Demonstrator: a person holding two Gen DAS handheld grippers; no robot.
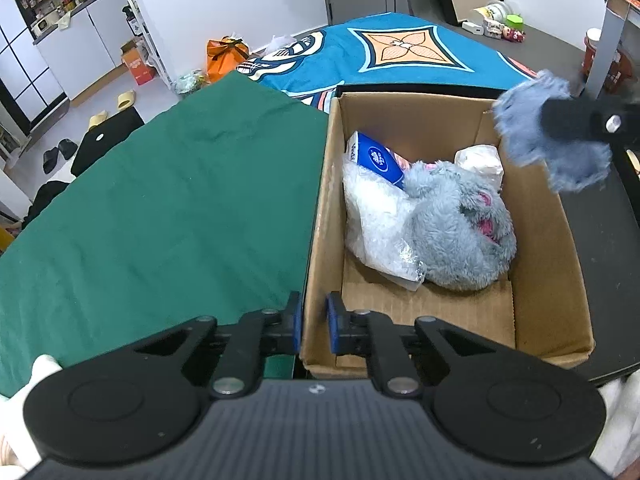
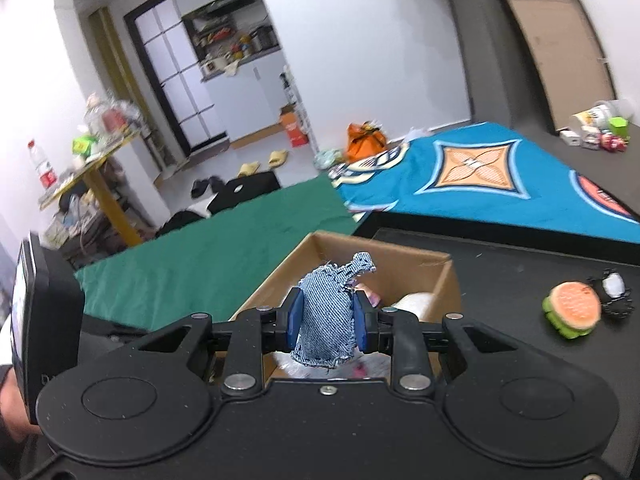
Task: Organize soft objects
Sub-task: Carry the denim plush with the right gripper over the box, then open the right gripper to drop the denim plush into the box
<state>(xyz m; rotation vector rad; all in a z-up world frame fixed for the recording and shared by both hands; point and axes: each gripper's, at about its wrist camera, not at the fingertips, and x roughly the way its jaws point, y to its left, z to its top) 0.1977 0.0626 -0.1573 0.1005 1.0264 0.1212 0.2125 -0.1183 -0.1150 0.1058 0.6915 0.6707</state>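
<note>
**Four soft things boxed so far, one more on the way**

Four soft items look to be in the cardboard box (image 1: 532, 292) already: a grey plush toy (image 1: 460, 232), a clear plastic bag of something white (image 1: 376, 220), a blue tissue pack (image 1: 378, 158) and a white bundle (image 1: 480, 160) at the back. So I'd call this well past halfway.

Right gripper (image 2: 326, 320) is clamped onto a scrap of denim cloth (image 2: 326, 312), pads pressed against both sides, held above the near end of the box. From the left wrist view the same cloth (image 1: 556, 140) hangs over the far right corner, so it isn't dropped in yet.

Left gripper (image 1: 313, 320) is holding nothing. Its fingers are only narrowly apart, hovering right at the box's near left corner, next to the green cloth (image 1: 160, 208) covering the table.

What's left, as far as I can tell: let go of the denim, then deal with the burger toy (image 2: 572, 312) and the small black and white thing (image 2: 612, 292) beside it on the dark tabletop (image 2: 520, 280). Can't tell if those two count as soft.
</note>
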